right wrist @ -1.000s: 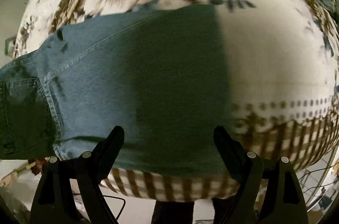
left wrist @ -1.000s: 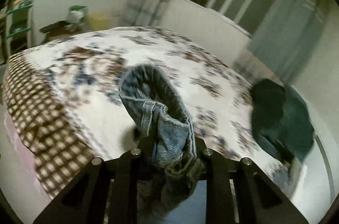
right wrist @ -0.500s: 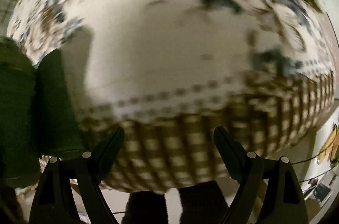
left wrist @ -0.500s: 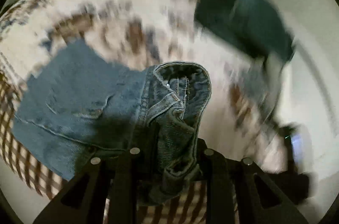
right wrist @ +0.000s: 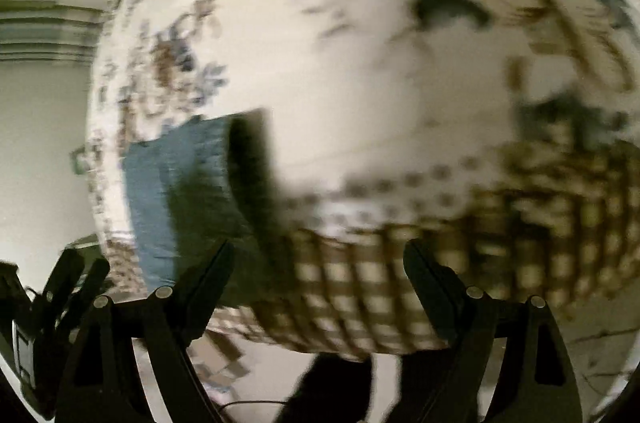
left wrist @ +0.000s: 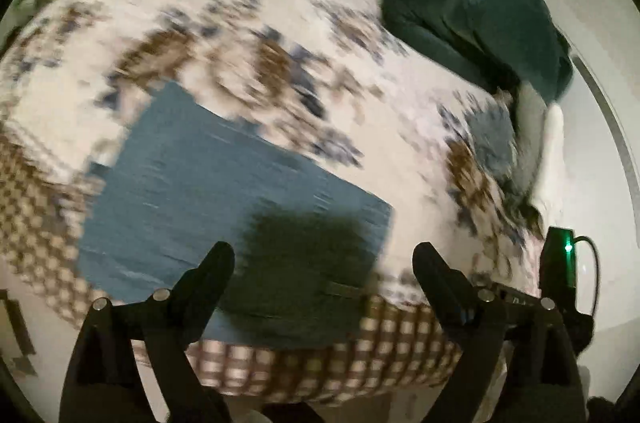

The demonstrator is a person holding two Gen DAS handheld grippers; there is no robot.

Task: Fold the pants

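The fold looks close to finished, or finished: the pants (left wrist: 224,199) lie on the bed (left wrist: 280,35) as a flat blue denim rectangle near the foot edge, partly over the checked border of the bedspread, and neither gripper has hold of them. The left gripper (left wrist: 324,263) hangs above the near end of the denim with its fingers spread wide and nothing between them; its shadow darkens the cloth just below. The right gripper (right wrist: 318,263) is also spread wide and empty, aimed at the bedspread's checked border off to one side, with the pants (right wrist: 172,191) visible only at the left of its view. Both pictures are smeared by motion, so seams, pockets and the number of layers cannot be read, and I cannot tell whether one more fold is wanted. If so, the next move calls for both grippers to come down on one short end, pinch all layers together and carry that end over to meet the other; if not, a smoothing press along the top would be enough. The denim appears stiff and fairly thick, with straight edges and square corners, so it should hold a crease well but may spring open where layers stack. The bedspread is soft, pale cloth printed with brown and blue flowers, and will wrinkle under dragging. A heap of dark green cloth (left wrist: 480,15) lies well apart near the far corner.
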